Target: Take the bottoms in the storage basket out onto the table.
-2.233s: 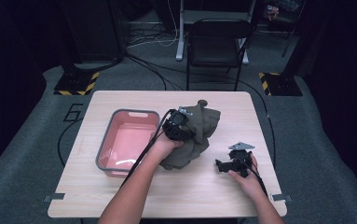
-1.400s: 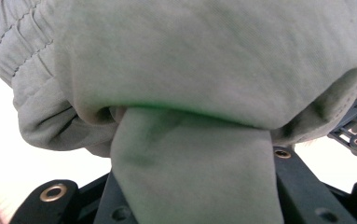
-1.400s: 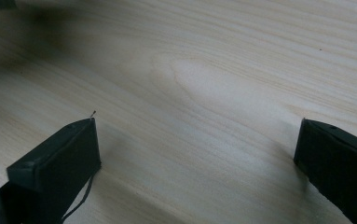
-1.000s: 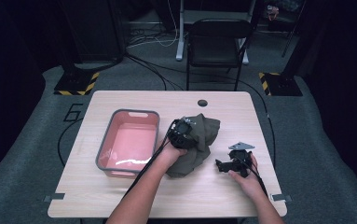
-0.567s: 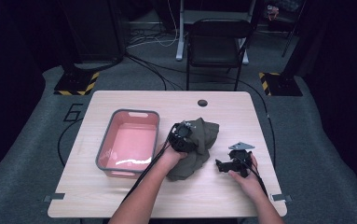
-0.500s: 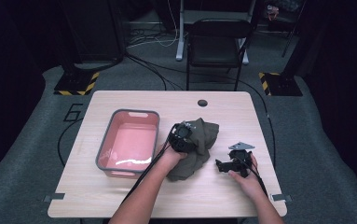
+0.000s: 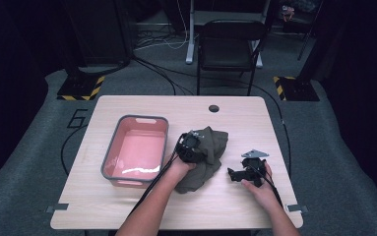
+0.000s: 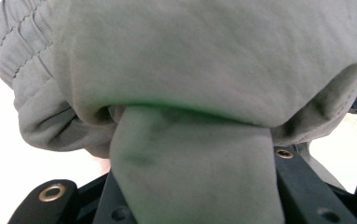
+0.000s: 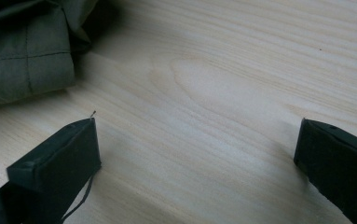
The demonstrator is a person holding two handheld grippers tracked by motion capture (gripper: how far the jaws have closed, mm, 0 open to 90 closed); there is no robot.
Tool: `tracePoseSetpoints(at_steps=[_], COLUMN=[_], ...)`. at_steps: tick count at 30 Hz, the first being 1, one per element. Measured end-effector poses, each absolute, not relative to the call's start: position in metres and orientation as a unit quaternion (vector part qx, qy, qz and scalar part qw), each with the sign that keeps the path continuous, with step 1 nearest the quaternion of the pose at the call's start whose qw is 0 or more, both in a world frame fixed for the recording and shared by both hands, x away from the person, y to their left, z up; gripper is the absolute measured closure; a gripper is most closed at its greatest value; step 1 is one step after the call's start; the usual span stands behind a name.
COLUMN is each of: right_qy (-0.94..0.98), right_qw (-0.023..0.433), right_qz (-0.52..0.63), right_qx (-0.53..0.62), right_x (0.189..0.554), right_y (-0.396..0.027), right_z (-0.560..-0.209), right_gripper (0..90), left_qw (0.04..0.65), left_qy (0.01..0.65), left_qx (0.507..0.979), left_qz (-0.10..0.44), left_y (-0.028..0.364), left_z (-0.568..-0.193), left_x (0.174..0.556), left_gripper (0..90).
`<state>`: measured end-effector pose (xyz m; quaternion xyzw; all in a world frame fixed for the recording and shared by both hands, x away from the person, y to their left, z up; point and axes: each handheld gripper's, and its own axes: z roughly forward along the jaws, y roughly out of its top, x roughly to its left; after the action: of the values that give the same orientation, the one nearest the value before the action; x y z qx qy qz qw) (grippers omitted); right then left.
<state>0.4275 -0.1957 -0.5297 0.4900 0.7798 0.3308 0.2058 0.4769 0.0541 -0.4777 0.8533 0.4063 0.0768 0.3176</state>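
So where I'm at: the bin [image 7: 136, 152] is sitting over at 9 o'clock on the table [image 7: 235, 201] and it looks bare inside, just pink floor with a bit of glare. The garment [image 7: 205, 160] hasn't gone in. It's bunched up mid-table, just beside the bin's 3 o'clock wall, most of it resting on the wood. My guess is it belongs in that bin, so the grab is done and the whole lift-and-drop is still to do.

Left gripper [image 7: 192, 147]: jaws pressed together on a thick fold of the garment [image 8: 190, 177]. In the left gripper view the cloth comes straight up from between the jaws and billows out over them, with an elastic cuff or waistband at about 10 o'clock. Solid pinch, I'd say.

Right gripper [image 7: 245, 173]: parked at 4 o'clock of the garment, a little apart from it, doing nothing. Jaws spread wide in the right gripper view, with only bare wood [image 9: 223, 93] between them. A seamed edge of the garment [image 9: 27, 60] sits up at 10 o'clock, clear of the jaws.
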Motion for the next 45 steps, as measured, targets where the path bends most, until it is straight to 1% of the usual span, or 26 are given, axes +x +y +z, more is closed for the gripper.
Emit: tracePoseSetpoints(at_steps=[17, 22, 26, 30, 32, 35, 39, 41, 42, 45], right_qy=[0.78, 0.78, 0.78, 0.78, 0.78, 0.78, 0.78, 0.78, 0.78, 0.78], right_qw=[0.206, 0.206, 0.206, 0.206, 0.206, 0.206, 0.206, 0.206, 0.206, 0.206], right_qz=[0.331, 0.331, 0.331, 0.331, 0.331, 0.331, 0.331, 0.331, 0.331, 0.331], right_qx=[0.49, 0.49, 0.49, 0.49, 0.49, 0.49, 0.49, 0.49, 0.49, 0.49], right_x=[0.428, 0.428, 0.428, 0.428, 0.428, 0.428, 0.428, 0.428, 0.428, 0.428], right_y=[-0.196, -0.196, -0.196, -0.196, -0.196, -0.196, -0.196, -0.196, -0.196, -0.196], right_z=[-0.53, -0.53, -0.53, -0.53, -0.53, -0.53, -0.53, -0.53, -0.53, -0.53], right_gripper=[0.0, 0.0, 0.0, 0.0, 0.0, 0.0, 0.0, 0.0, 0.0, 0.0], left_qw=[0.313, 0.32, 0.312, 0.318, 0.311, 0.315, 0.317, 0.318, 0.314, 0.325], left_qy=[0.401, 0.408, 0.401, 0.405, 0.398, 0.404, 0.404, 0.404, 0.398, 0.403], left_qx=[0.858, 0.853, 0.859, 0.855, 0.862, 0.857, 0.857, 0.857, 0.861, 0.854], left_qz=[0.067, 0.067, 0.063, 0.061, 0.051, 0.051, 0.048, 0.047, 0.044, 0.045], left_y=[0.054, 0.054, 0.054, 0.054, 0.054, 0.053, 0.054, 0.053, 0.054, 0.054], left_z=[-0.483, -0.486, -0.486, -0.488, -0.488, -0.488, -0.488, -0.488, -0.487, -0.486], left_x=[0.478, 0.478, 0.479, 0.479, 0.48, 0.48, 0.48, 0.48, 0.48, 0.479], left_gripper=[62.0, 59.6, 57.0, 52.1, 48.7, 42.4, 37.3, 33.1, 32.6, 29.5])
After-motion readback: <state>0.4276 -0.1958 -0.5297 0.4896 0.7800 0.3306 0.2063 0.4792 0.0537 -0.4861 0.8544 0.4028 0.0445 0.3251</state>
